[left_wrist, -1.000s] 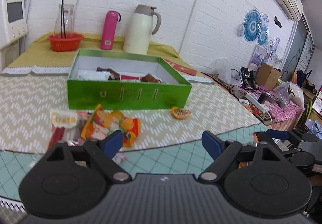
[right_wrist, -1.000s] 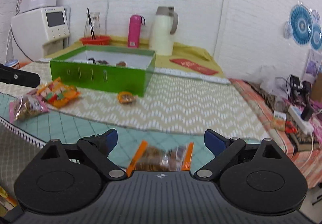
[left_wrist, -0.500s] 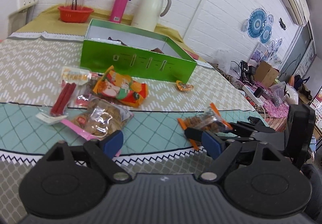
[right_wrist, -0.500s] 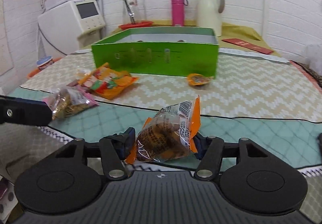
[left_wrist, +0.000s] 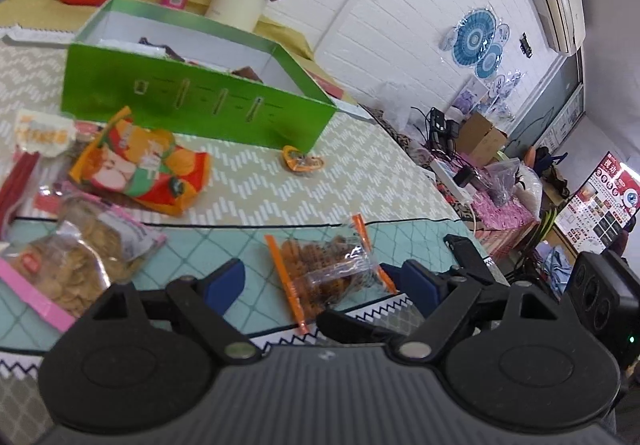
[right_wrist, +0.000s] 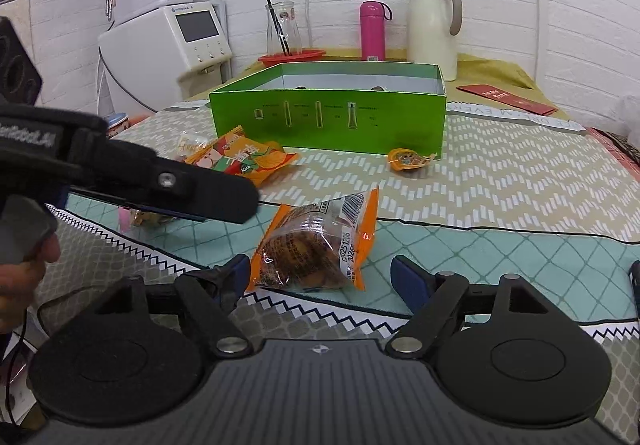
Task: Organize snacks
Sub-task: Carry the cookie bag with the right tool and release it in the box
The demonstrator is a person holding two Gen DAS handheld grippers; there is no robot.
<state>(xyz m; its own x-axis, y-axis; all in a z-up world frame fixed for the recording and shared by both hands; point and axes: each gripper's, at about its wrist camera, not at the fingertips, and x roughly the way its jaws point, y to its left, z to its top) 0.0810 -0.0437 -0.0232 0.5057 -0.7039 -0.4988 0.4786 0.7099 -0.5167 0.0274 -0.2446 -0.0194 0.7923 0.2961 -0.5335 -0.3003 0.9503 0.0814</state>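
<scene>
From where I sit, the table (right_wrist: pixel 500 173) with its chevron cloth and teal quilted mat carries everything, and the green box (right_wrist: pixel 328 121) stands open toward its back, a few things already lying inside, so I judge we are mid-sort with several snacks left outside. The step in hand looks like the pickup of the orange-edged clear packet (right_wrist: pixel 316 241), which lies flat on the teal mat near the front edge. My right claw (right_wrist: pixel 320 279) has its jaws opening around it, the packet between the pads, the left pad close to its edge, the right pad clear; nothing is gripped. My left claw (left_wrist: pixel 320 281) stands wide and empty, just beside the same packet from the other side. Next I would close the right on the crinkly wrapper and lift it over the box's near wall. Room is tight: the two claws crowd each other, and the mat's zigzag border sits right under them. The orange fruit-print bag (right_wrist: pixel 240 159), pink-edged cookie bag (left_wrist: pixel 72 257) and small orange cup (right_wrist: pixel 408 159) wait farther in.
</scene>
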